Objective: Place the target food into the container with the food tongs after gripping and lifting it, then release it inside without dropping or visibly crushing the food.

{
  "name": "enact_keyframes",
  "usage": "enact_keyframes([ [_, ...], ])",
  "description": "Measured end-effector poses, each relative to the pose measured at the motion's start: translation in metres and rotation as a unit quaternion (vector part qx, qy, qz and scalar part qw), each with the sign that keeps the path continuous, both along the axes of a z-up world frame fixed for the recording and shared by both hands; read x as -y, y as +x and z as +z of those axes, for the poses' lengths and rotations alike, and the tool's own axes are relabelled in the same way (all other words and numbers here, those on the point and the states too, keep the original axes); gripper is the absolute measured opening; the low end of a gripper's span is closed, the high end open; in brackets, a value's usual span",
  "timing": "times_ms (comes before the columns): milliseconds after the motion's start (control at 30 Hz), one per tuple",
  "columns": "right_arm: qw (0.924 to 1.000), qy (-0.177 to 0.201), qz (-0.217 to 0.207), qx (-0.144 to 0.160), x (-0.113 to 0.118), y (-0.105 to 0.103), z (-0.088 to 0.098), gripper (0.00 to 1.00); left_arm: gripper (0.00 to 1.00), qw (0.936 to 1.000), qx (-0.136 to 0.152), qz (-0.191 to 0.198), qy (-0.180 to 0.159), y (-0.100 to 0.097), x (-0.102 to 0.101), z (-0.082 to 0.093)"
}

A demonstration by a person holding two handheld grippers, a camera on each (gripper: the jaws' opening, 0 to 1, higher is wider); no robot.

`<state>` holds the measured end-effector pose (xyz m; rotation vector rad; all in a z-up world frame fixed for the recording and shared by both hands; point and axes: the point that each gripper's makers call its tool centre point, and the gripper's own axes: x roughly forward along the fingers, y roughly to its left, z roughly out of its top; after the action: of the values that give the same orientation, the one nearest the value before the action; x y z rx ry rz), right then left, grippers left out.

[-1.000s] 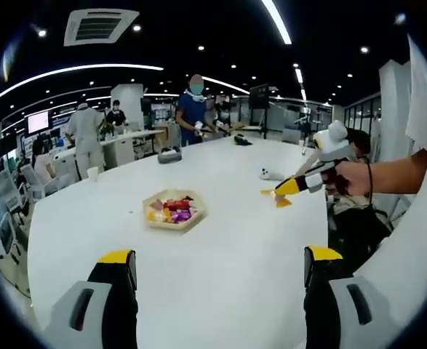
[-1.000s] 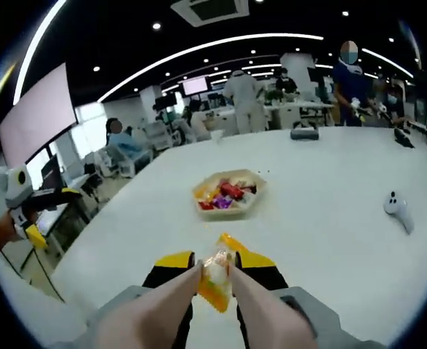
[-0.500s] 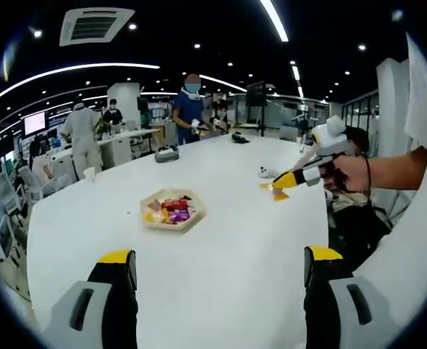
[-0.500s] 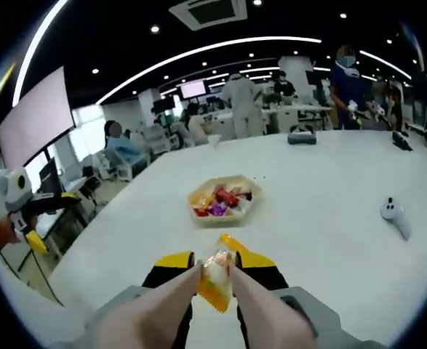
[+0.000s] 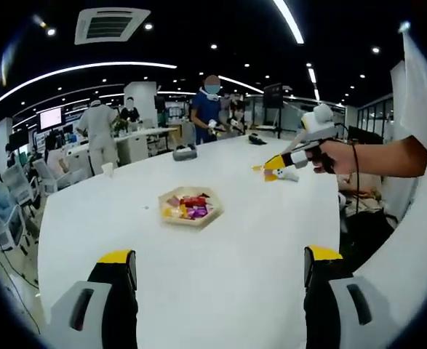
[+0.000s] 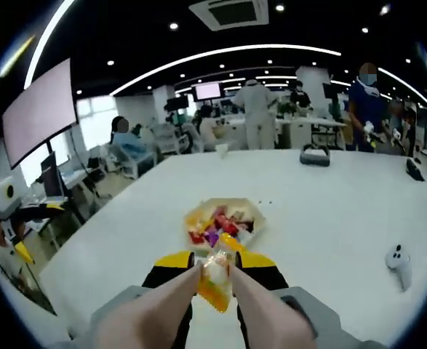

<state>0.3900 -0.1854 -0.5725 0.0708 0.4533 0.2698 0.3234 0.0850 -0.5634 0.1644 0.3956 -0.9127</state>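
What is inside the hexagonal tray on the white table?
The hexagonal tray holds a heap of small wrapped snacks in red, purple, yellow and orange. In the right gripper view, the held orange packet covers the tray's near edge, so what lies there cannot be seen.

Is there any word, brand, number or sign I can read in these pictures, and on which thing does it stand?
None can be read.
Snack packet held in the right tool: print too blurred.
Wrapped snacks in the tray: too small.
Wall screens: glowing, text illegible.
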Motion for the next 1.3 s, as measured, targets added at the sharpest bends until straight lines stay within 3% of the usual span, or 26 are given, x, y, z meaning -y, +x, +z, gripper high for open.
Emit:
enact_keyframes([
  [400, 0.9987, -0.016, 0.048, 0.011, -0.015, 0.067, 0.008, 0.21, 0.96, 0.9986, 0.003, 0.054, -0.001, 0.004, -0.022, 0.006],
  [633, 0.9948, -0.041, 0.091, 0.016, -0.024, 0.119, 0.007, 0.21, 0.96, 0.9955, -0.008, 0.094, 0.003, -0.003, -0.036, 0.001],
  [1033, 0.9910, -0.058, 0.121, 0.002, -0.029, 0.170, -0.010, 0.21, 0.96, 0.9874, -0.014, 0.157, 0.008, -0.012, -0.056, 0.001],
  [1300, 0.9894, -0.064, 0.130, 0.006, -0.028, 0.197, -0.004, 0.21, 0.96, 0.9807, -0.022, 0.194, 0.011, -0.021, -0.067, -0.003],
])
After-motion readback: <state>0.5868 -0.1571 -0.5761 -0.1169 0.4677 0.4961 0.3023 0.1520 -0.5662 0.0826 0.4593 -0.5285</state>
